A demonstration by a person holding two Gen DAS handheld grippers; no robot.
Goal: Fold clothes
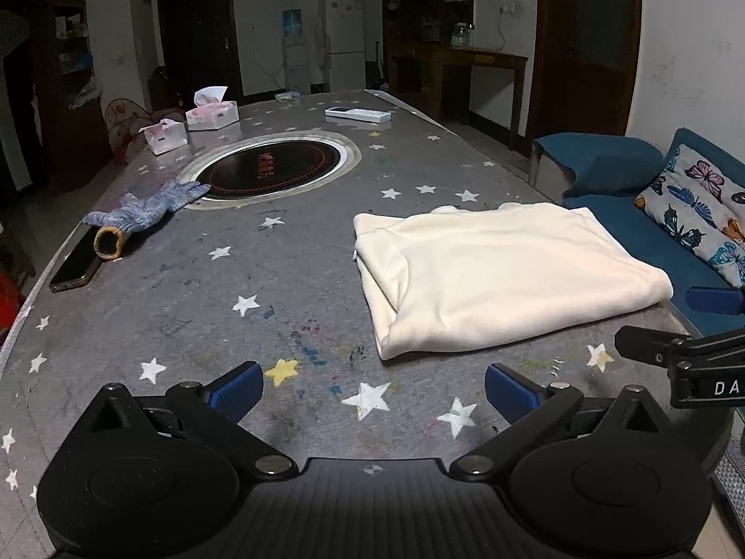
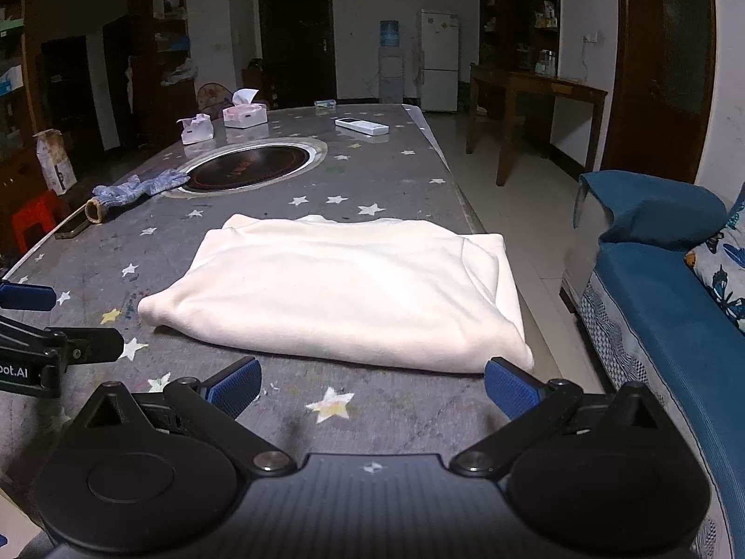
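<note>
A cream garment [image 1: 498, 275] lies folded into a flat rectangle on the grey star-patterned table [image 1: 260, 279], near its right edge. It also shows in the right wrist view [image 2: 349, 289]. My left gripper [image 1: 372, 389] is open and empty, hovering above the table short of the garment's near left corner. My right gripper [image 2: 372, 386] is open and empty, just short of the garment's near edge. The right gripper shows at the right edge of the left wrist view [image 1: 689, 326]. The left gripper shows at the left edge of the right wrist view [image 2: 51, 326].
A blue knit glove [image 1: 144, 209], a dark phone [image 1: 74, 265], two tissue boxes [image 1: 212, 114], a white remote [image 1: 358, 114] and a round inset cooktop [image 1: 274, 170] are on the table. A blue sofa [image 2: 661, 326] stands right of the table.
</note>
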